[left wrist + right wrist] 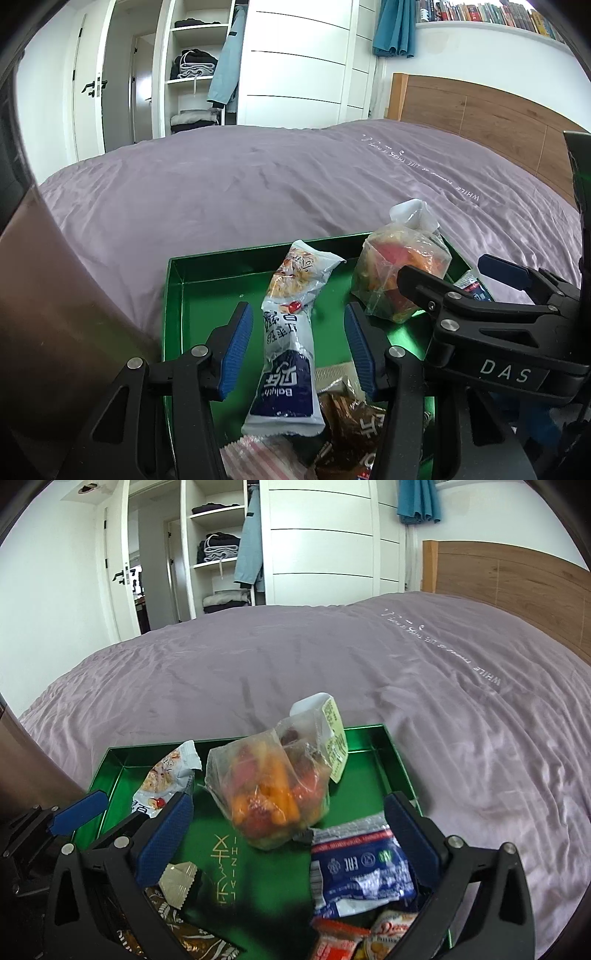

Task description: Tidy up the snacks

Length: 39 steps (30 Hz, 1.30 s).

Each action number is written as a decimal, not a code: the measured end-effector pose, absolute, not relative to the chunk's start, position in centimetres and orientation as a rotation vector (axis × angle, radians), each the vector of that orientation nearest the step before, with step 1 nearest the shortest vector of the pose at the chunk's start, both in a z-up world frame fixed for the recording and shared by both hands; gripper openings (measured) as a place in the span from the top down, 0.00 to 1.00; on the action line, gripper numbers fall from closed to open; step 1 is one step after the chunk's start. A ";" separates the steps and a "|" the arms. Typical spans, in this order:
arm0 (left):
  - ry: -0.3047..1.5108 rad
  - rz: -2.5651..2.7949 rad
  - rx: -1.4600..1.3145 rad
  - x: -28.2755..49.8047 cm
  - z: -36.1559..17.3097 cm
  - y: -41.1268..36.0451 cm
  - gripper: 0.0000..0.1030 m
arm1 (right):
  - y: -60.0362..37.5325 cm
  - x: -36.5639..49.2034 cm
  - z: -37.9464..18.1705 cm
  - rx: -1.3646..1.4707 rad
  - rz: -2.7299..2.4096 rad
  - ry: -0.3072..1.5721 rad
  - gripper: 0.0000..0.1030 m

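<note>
Green tray [373, 760] sits on the purple bedspread [295, 657], lower centre of both frames, and holds all the snacks. Clear bag of orange and red candies [266, 797] stands mid-tray in the right wrist view; same bag at centre right in the left wrist view [402, 266]. Long white-and-blue packet [288, 339] lies lengthwise in the tray, its top end also showing at left in the right wrist view [166, 779]. Blue-and-white sachet [358, 867] lies at lower right, just beside the candy bag. Brown wrapper [351, 417] and pink striped wrapper [255, 458] at bottom of the left view; orange packets [340, 941] at bottom of the right view.

Left gripper [299, 350]: jaws apart, straddling the long packet, pads not touching it. Right gripper [288, 834]: jaws wide apart, nothing held, blue sachet beside its right finger.

White wardrobe [295, 62] and wooden headboard [480, 110] fill the upper frame.
</note>
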State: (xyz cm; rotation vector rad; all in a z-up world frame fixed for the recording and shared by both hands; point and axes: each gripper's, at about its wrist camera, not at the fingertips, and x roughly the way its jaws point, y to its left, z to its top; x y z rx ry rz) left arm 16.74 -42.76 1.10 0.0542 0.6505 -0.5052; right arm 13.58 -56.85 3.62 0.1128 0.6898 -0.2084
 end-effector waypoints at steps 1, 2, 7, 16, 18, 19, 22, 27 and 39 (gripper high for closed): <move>0.657 -0.514 0.049 16.6 1.1 -42.8 0.56 | -56.8 13.4 3.7 0.112 -0.213 0.691 0.00; 0.663 -0.521 0.047 16.5 1.0 -42.9 0.56 | -56.7 13.1 3.7 0.107 -0.221 0.695 0.00; 0.659 -0.531 0.071 15.5 0.8 -43.4 0.56 | -56.3 11.4 4.0 0.107 -0.217 0.694 0.00; 0.621 -0.564 0.067 13.5 1.6 -43.4 0.49 | -55.9 7.8 5.6 0.092 -0.282 0.657 0.00; 0.615 -0.588 0.067 12.9 2.0 -43.5 0.47 | -55.9 6.6 6.0 0.094 -0.304 0.648 0.00; 0.611 -0.599 0.069 12.6 2.3 -43.6 0.45 | -55.8 6.0 6.3 0.093 -0.314 0.645 0.00; 0.603 -0.618 0.070 11.5 2.7 -43.8 0.39 | -55.7 3.8 7.2 0.084 -0.350 0.637 0.00; 0.622 -0.630 0.074 10.1 3.2 -43.7 0.30 | -55.9 0.6 8.0 0.123 -0.375 0.641 0.00; 0.716 -0.546 0.119 2.1 1.8 -36.3 0.25 | -51.6 -4.4 4.2 0.073 -0.311 0.778 0.00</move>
